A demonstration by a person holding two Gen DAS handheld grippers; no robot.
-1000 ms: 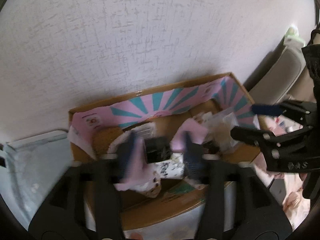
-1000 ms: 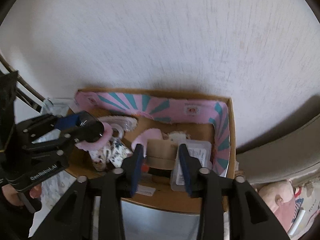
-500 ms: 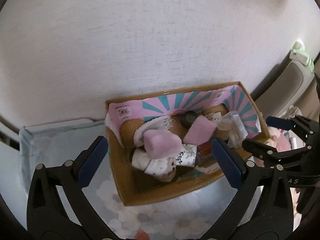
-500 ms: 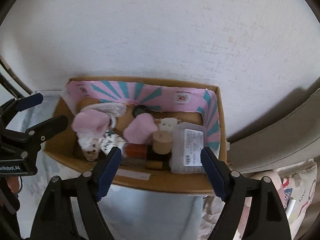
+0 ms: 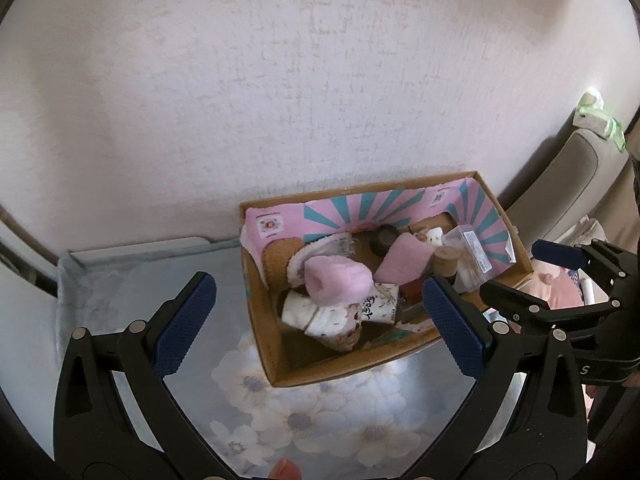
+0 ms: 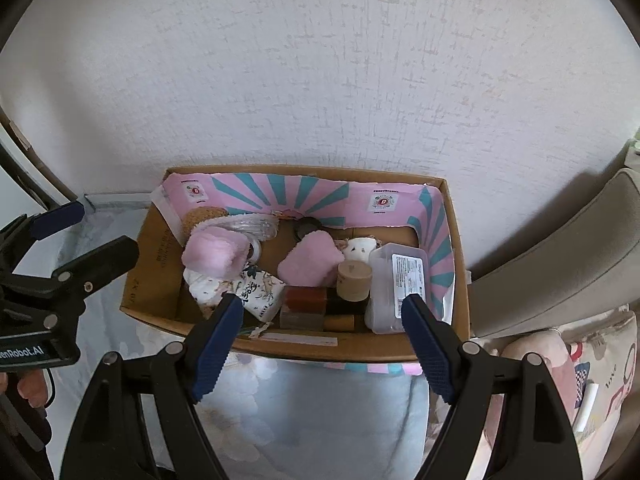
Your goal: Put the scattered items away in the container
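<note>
A: Left tongs point(image 5: 318, 326) and right tongs point(image 6: 322, 346): state?
B: Both released, empty.
A: Where are the items?
B: In the cardboard box point(image 6: 320, 350) at twelve o'clock, long axis nine-to-three; right nearer.

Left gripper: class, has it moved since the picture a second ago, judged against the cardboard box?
Yes. The left gripper has pulled up and back from the cardboard box, leaving the pink fluffy roll inside; its jaws stand wide open.
</note>
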